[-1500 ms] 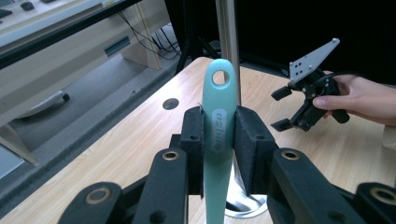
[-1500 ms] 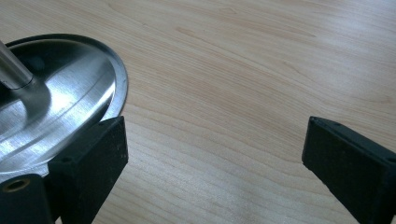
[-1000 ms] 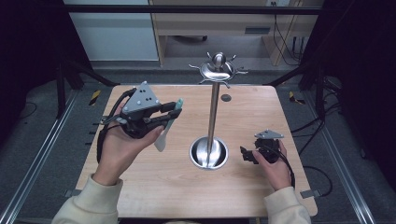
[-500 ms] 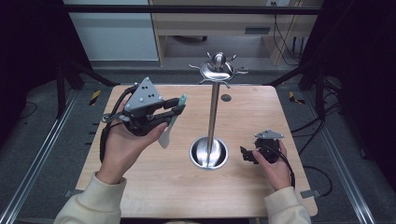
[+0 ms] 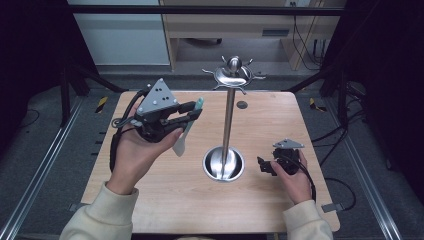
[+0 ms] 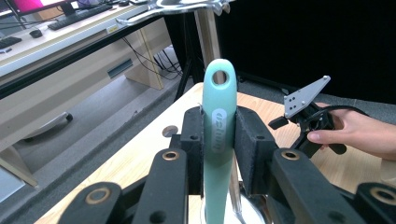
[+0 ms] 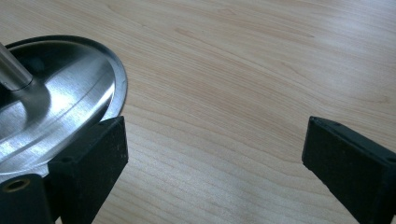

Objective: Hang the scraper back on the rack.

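Left tongs (image 5: 192, 111) clamp a mint-green spatula; right tongs (image 5: 262, 165) rest spread wide with nothing between them.

The left tongs are raised above the wooden surface (image 5: 175, 200) at about ten o'clock from the steel stand (image 5: 228, 120), closed tight on the spatula's (image 6: 218, 135) handle, its pale blade hanging below the hand. The right tongs lie low on the surface at three o'clock from the stand's round base (image 7: 70, 98), one jaw just beside its rim.
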Demonstrator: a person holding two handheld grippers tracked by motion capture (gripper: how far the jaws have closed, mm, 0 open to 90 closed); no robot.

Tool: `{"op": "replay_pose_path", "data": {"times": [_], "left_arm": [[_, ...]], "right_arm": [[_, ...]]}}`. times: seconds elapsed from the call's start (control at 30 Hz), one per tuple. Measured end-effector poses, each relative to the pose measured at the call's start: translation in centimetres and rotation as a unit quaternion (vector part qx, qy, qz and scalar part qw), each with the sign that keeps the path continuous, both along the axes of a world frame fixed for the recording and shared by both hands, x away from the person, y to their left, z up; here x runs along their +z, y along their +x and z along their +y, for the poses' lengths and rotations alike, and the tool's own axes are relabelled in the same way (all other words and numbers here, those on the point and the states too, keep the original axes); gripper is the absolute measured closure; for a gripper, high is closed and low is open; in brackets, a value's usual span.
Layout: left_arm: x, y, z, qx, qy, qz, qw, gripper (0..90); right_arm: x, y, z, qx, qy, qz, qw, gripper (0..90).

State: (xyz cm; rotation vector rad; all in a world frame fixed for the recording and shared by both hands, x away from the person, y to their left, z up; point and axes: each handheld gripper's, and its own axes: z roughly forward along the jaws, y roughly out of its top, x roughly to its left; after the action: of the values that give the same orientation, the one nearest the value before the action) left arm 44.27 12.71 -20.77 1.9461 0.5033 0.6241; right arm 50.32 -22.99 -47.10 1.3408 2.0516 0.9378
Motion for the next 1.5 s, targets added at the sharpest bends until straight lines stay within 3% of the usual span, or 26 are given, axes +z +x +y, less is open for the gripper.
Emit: {"op": "replay_pose_path", "data": {"times": [0.83, 1.3, 1.5], "left_arm": [[1.2, 0.2, -1.2, 0.003, -0.014, -0.013, 0.9998, 74.0], [1.4, 0.6, -1.7, 0.002, -0.021, -0.009, 0.9997, 74.0], [1.4, 0.8, -1.6, 0.003, -0.036, -0.005, 0.9993, 74.0]], "right_arm": [[0.0, 0.1, -0.1, 0.003, -0.002, -0.002, 1.0000, 7.3], [0.0, 0.0, 0.0, 0.002, 0.000, 0.000, 1.0000, 7.3], [0.0, 0.0, -0.1, 0.002, 0.000, 0.001, 1.0000, 7.3]]}}
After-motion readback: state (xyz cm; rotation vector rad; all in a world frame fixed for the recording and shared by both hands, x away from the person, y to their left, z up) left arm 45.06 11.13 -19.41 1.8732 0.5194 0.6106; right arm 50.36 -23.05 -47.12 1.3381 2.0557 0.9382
